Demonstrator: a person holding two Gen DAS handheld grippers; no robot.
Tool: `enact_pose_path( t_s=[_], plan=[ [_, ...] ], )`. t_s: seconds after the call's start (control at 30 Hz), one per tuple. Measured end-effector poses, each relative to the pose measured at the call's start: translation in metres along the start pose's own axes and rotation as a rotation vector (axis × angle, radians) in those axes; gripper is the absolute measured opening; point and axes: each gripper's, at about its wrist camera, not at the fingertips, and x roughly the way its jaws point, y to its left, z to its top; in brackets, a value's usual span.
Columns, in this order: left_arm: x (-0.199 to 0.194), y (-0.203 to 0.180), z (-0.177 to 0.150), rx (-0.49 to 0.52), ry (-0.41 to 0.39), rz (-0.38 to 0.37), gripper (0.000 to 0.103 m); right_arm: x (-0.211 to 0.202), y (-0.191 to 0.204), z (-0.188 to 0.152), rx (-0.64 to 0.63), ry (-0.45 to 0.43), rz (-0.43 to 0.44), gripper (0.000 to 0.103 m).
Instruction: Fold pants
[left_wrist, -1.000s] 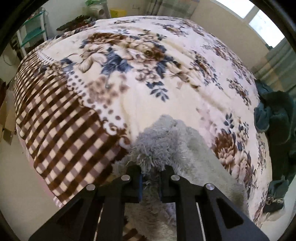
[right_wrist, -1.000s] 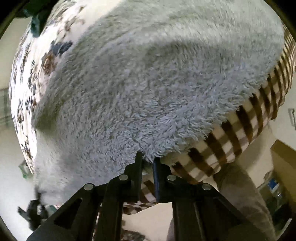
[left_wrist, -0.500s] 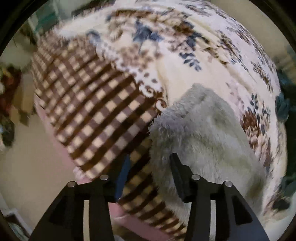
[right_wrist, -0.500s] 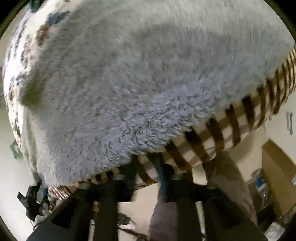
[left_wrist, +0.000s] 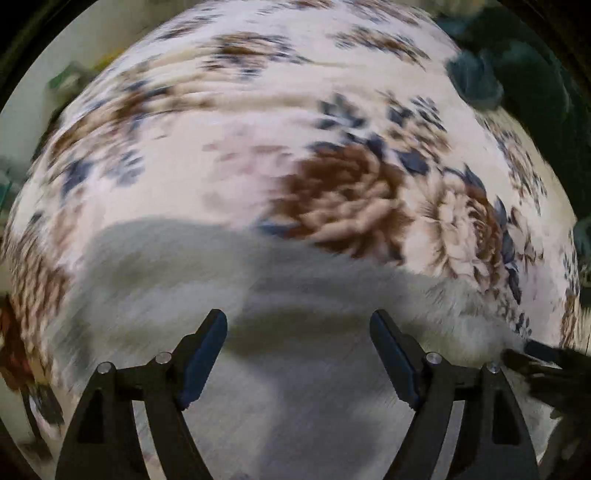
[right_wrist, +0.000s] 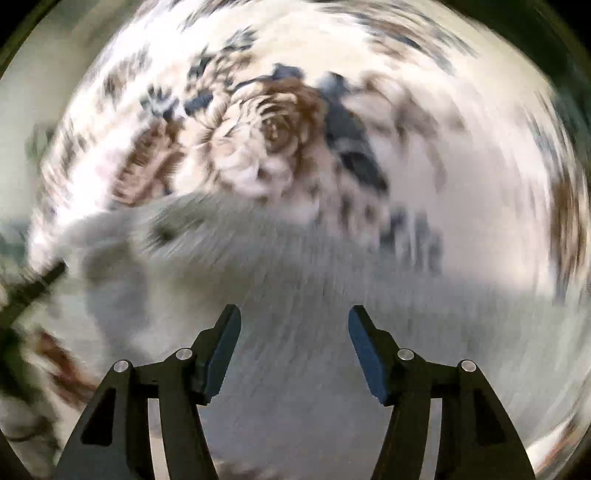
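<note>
The grey fleece pants (left_wrist: 288, 295) lie on the flowered blanket (left_wrist: 258, 110) and fill the lower half of both views, blurred by motion. My left gripper (left_wrist: 298, 321) is open and empty, its fingers spread wide just above the fleece. My right gripper (right_wrist: 294, 317) is open and empty too, above the same grey fleece (right_wrist: 314, 280). The other gripper's dark tip shows at the right edge of the left wrist view (left_wrist: 543, 358) and at the left edge of the right wrist view (right_wrist: 40, 284).
The blanket with brown and blue flowers (right_wrist: 273, 125) covers the bed beyond the pants. A dark green cloth (left_wrist: 509, 66) lies at the far right of the bed.
Both grippers have let go of the pants' edge and opened wide. Both have swung from the checked bed edge to face over the pants toward the flowered blanket.
</note>
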Motion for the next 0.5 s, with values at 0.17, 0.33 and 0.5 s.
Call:
enact_pose_path(
  t_s=[0.17, 0.33, 0.5],
  plan=[
    [0.021, -0.021, 0.019, 0.034, 0.033, 0.033, 0.079, 0.040, 0.009, 0.024, -0.167, 0.127, -0.016, 0.008],
    [0.010, -0.018, 0.021, -0.037, 0.024, -0.013, 0.079, 0.007, -0.039, 0.012, 0.075, -0.013, 0.007, 0.005],
    [0.024, -0.045, 0.022, -0.014, 0.068, -0.070, 0.079, 0.006, -0.068, -0.004, 0.212, -0.044, -0.003, 0.005]
  ],
)
